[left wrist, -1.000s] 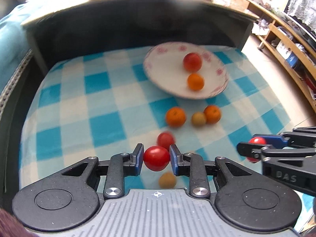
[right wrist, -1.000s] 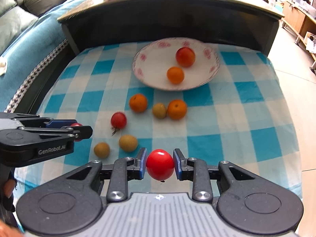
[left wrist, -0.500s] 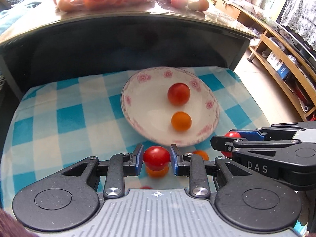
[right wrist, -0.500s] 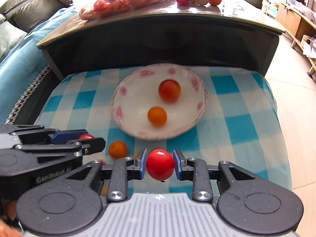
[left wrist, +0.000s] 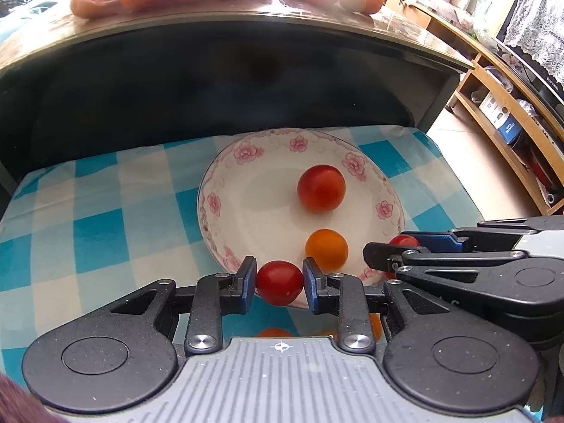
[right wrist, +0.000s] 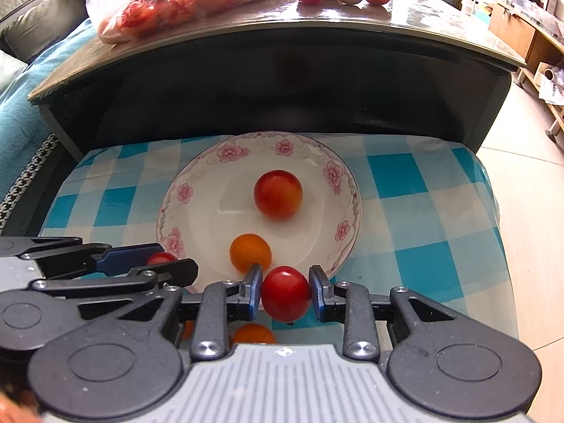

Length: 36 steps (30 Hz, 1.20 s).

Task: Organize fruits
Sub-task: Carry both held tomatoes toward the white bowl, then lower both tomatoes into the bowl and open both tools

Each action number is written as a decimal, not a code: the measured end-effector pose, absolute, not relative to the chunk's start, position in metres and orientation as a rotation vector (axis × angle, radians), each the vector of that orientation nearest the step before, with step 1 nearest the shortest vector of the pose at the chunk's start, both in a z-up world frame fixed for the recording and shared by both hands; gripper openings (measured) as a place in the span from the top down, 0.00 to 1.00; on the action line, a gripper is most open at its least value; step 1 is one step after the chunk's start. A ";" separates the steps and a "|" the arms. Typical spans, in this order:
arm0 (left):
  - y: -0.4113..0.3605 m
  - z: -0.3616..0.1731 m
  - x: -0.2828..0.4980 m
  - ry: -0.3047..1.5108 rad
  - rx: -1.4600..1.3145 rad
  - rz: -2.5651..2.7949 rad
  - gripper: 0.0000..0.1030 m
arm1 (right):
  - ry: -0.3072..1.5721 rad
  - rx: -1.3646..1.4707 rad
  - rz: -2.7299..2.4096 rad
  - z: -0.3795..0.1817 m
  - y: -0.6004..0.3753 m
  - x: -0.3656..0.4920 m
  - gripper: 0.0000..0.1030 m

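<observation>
Over plate [left wrist: 225,211] rim now, both tomatoes

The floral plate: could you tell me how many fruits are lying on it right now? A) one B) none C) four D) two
D: the floral plate holds two fruits, a red-orange fruit and a small orange fruit; the other red tomatoes are clamped in the left gripper and the right gripper, not lying on it.

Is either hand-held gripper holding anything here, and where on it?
Yes, both. The left hand-held gripper pinches a red cherry tomato across its sides; the right hand-held gripper pinches another red cherry tomato likewise.
</observation>
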<state>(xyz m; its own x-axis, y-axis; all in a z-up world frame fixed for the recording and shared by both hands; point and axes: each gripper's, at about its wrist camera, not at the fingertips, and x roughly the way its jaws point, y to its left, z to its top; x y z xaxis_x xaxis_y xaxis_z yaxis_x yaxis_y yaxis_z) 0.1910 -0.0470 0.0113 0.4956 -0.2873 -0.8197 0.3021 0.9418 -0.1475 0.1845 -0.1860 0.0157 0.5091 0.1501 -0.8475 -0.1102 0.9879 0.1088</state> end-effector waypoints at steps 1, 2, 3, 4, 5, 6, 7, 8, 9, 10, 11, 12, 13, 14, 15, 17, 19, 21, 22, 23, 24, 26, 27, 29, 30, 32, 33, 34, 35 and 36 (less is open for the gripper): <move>-0.047 0.011 0.192 0.990 0.018 -0.357 0.65 | 1.026 0.042 0.157 0.014 -0.186 0.186 0.70; -0.048 0.010 0.193 0.991 0.018 -0.357 0.65 | 1.028 0.045 0.158 0.013 -0.187 0.188 0.70; -0.048 0.009 0.193 0.991 0.017 -0.358 0.65 | 1.029 0.047 0.157 0.012 -0.187 0.189 0.70; -0.048 0.007 0.195 0.993 0.017 -0.357 0.65 | 1.030 0.047 0.156 0.010 -0.187 0.190 0.70; -0.049 0.007 0.196 0.994 0.018 -0.356 0.65 | 1.032 0.048 0.155 0.009 -0.187 0.192 0.70; -0.049 0.006 0.197 0.996 0.017 -0.354 0.65 | 1.032 0.050 0.156 0.008 -0.187 0.193 0.70; -0.048 0.004 0.198 0.997 0.015 -0.353 0.65 | 1.032 0.053 0.157 0.007 -0.187 0.195 0.70; -0.048 0.004 0.199 0.997 0.011 -0.352 0.65 | 1.033 0.054 0.157 0.006 -0.187 0.196 0.70; -0.047 0.003 0.200 0.997 0.006 -0.351 0.65 | 1.034 0.055 0.158 0.005 -0.187 0.197 0.70; -0.047 0.002 0.200 0.997 0.003 -0.350 0.65 | 1.034 0.055 0.159 0.004 -0.187 0.198 0.70; -0.047 0.002 0.200 0.996 0.000 -0.351 0.65 | 1.034 0.056 0.159 0.004 -0.187 0.198 0.70; -0.046 0.001 0.201 0.996 -0.001 -0.351 0.65 | 1.034 0.059 0.159 0.003 -0.188 0.199 0.70; -0.046 0.001 0.201 0.998 -0.002 -0.351 0.65 | 1.034 0.062 0.159 0.003 -0.188 0.200 0.70; -0.046 0.000 0.201 0.999 -0.005 -0.352 0.65 | 1.034 0.066 0.158 0.002 -0.188 0.201 0.70; -0.046 0.000 0.201 1.000 -0.005 -0.352 0.65 | 1.035 0.069 0.157 0.001 -0.189 0.202 0.70; -0.045 0.000 0.201 1.000 -0.008 -0.351 0.65 | 1.035 0.074 0.156 0.001 -0.189 0.203 0.70; -0.044 0.001 0.201 1.000 -0.014 -0.349 0.65 | 1.035 0.075 0.158 0.000 -0.188 0.204 0.70; -0.042 0.002 0.200 0.997 -0.018 -0.346 0.64 | 1.031 0.081 0.157 0.000 -0.189 0.204 0.70; -0.041 0.003 0.200 0.995 -0.021 -0.344 0.63 | 1.032 0.084 0.157 0.000 -0.189 0.204 0.69; -0.040 0.004 0.201 0.995 -0.024 -0.342 0.63 | 1.029 0.088 0.154 0.001 -0.190 0.205 0.69; -0.038 0.005 0.200 0.994 -0.028 -0.340 0.63 | 1.023 0.092 0.150 0.002 -0.191 0.205 0.69; -0.036 0.006 0.200 0.993 -0.032 -0.338 0.63 | 1.012 0.105 0.148 0.005 -0.193 0.205 0.69; -0.036 0.007 0.199 0.993 -0.033 -0.337 0.63 | 1.010 0.110 0.151 0.006 -0.194 0.205 0.69; -0.034 0.009 0.198 0.993 -0.032 -0.334 0.63 | 1.002 0.114 0.152 0.009 -0.193 0.204 0.69; -0.033 0.010 0.197 0.992 -0.032 -0.333 0.63 | 0.998 0.114 0.151 0.010 -0.193 0.203 0.69; -0.032 0.012 0.194 0.991 -0.031 -0.328 0.63 | 0.992 0.120 0.153 0.013 -0.193 0.201 0.69; -0.031 0.013 0.193 0.989 -0.030 -0.327 0.63 | 0.989 0.121 0.153 0.014 -0.193 0.200 0.69; -0.030 0.014 0.191 0.988 -0.030 -0.326 0.63 | 0.987 0.123 0.154 0.015 -0.192 0.198 0.69; -0.030 0.015 0.190 0.989 -0.029 -0.326 0.63 | 0.986 0.126 0.156 0.016 -0.192 0.197 0.69; -0.030 0.016 0.188 0.989 -0.027 -0.327 0.63 | 0.986 0.126 0.160 0.018 -0.192 0.195 0.69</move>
<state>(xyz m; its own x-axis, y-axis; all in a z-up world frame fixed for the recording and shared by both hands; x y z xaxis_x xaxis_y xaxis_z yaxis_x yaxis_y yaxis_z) 0.1885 -0.0300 0.0158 0.5048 -0.2830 -0.8155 0.2585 0.9509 -0.1700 0.1946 -0.1915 0.0177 0.5420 0.1912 -0.8183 -0.0768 0.9810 0.1784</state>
